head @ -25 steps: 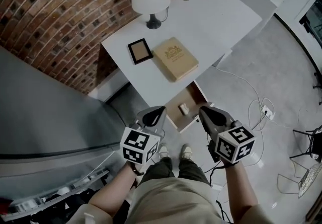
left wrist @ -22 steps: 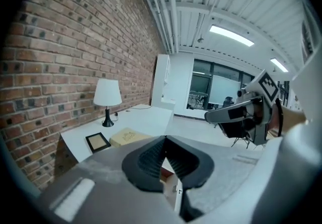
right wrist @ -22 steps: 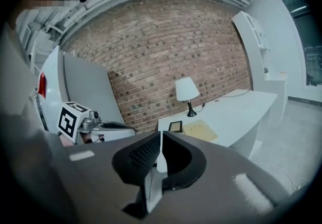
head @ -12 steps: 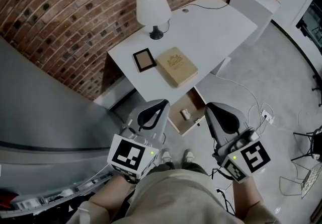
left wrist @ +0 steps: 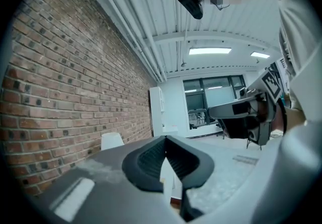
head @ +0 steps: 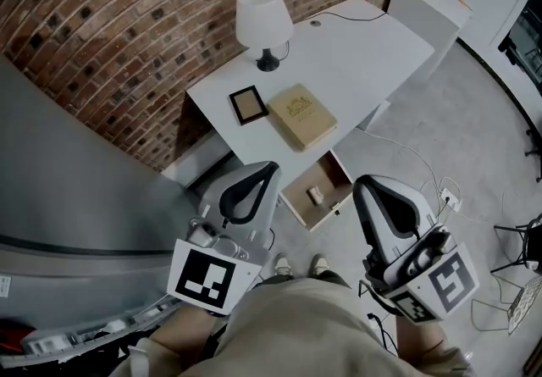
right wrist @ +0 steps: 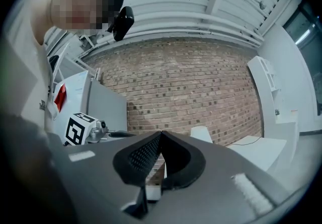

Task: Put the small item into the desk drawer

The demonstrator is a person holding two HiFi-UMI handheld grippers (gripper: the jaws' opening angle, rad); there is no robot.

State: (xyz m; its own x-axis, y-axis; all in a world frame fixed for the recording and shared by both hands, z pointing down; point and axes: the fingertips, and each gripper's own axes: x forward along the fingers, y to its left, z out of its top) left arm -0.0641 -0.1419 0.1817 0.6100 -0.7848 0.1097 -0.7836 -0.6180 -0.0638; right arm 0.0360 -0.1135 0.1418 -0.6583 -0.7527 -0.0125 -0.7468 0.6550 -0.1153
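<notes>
Both grippers are pressed together on nothing: left gripper (left wrist: 165, 138) and right gripper (right wrist: 161, 134) are held near the person's body, well apart from the open desk drawer (head: 298, 197). Inside it lies the small item (head: 315, 195), so placing looks done and only closing remains.

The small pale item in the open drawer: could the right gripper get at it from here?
Probably yes. The wooden drawer stands pulled out, the small pale item lies uncovered in it, and nothing blocks the way. The right gripper is raised, jaws shut, so they must open first.
</notes>
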